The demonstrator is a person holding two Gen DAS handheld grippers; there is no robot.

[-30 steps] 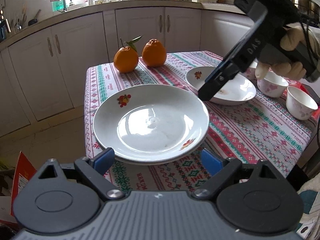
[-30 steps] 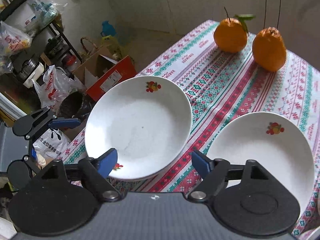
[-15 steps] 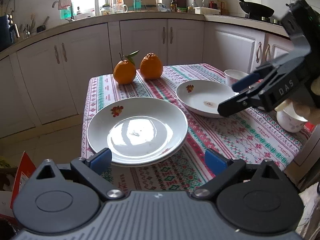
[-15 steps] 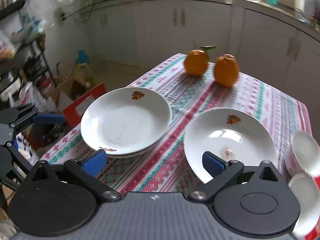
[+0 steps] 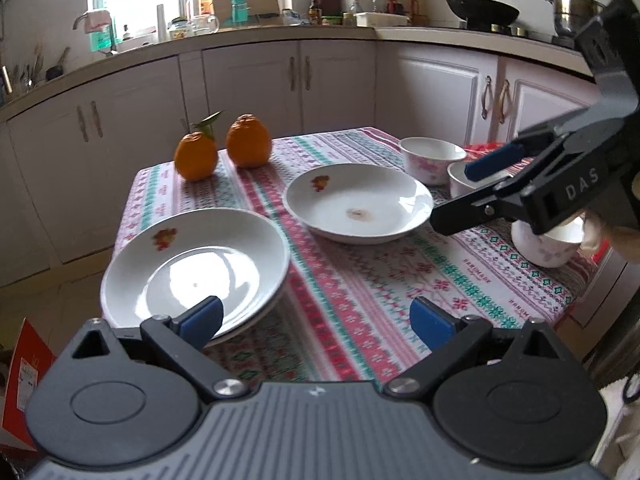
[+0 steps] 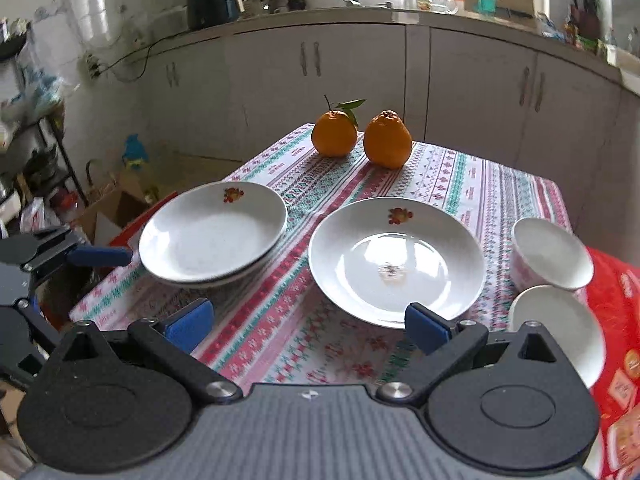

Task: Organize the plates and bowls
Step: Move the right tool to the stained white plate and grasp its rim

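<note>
A stack of white plates with a fruit print sits at the table's left edge, also seen in the right wrist view. A single white plate lies to its right. Flowered bowls stand at the far right. My left gripper is open and empty, just short of the stack's near rim. My right gripper is open and empty, hovering before the single plate; from the left wrist it shows above the bowls. One of the left gripper's blue fingertips shows beside the stack.
Two oranges stand at the table's far end on the patterned tablecloth. A red package lies at the right edge. Boxes and bags sit on the floor to the left. Kitchen cabinets run behind.
Both grippers have drawn back from the plate stack and widened their jaws. The right gripper swung from the stack toward the single plate and bowls.
</note>
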